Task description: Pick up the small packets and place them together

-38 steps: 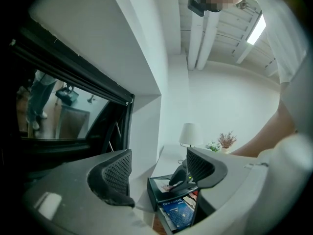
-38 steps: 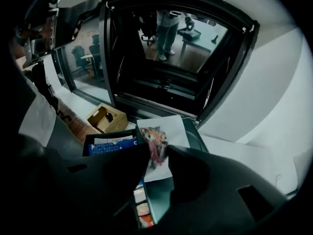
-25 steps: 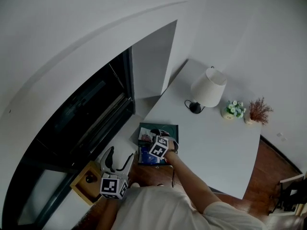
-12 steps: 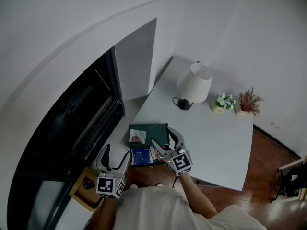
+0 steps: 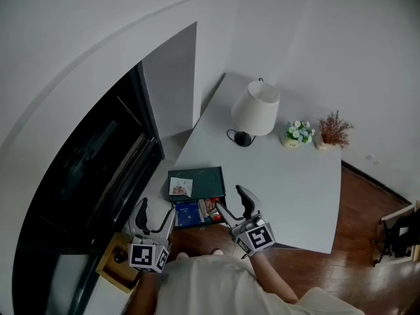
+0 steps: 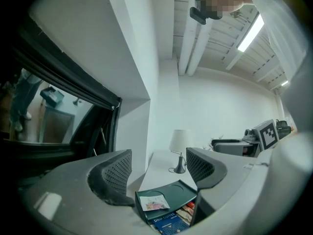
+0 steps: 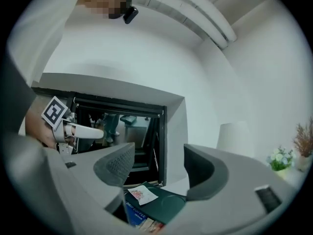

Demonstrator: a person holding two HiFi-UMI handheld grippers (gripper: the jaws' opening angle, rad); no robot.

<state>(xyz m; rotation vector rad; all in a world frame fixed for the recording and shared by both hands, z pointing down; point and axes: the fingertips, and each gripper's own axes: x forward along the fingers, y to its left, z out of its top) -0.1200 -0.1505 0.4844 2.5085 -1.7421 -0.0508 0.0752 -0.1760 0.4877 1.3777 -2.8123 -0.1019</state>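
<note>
A dark green tray [image 5: 207,178] lies at the white table's near left corner. One white packet [image 5: 180,187] rests on it. A blue coffee packet [image 5: 188,213] and red-brown packets [image 5: 210,208] lie side by side along the tray's near edge. My right gripper [image 5: 231,200] hovers open just right of these packets, nothing between its jaws. My left gripper [image 5: 157,209] hangs open off the table's left edge, also empty. The left gripper view shows the tray [image 6: 177,194], the white packet [image 6: 152,201] and the blue packet [image 6: 166,222] beyond its jaws. The right gripper view shows the same white packet [image 7: 142,194].
A white-shaded lamp [image 5: 253,112], a small flower pot [image 5: 298,134] and a dried-plant vase [image 5: 332,132] stand at the table's far side. A dark window [image 5: 85,163] fills the left wall. A small wooden stand [image 5: 117,261] sits below my left gripper.
My right gripper has drawn back from over the tray toward the person and to the right, its jaws empty. The white packet now lies uncovered on the tray. The left gripper stayed put.
</note>
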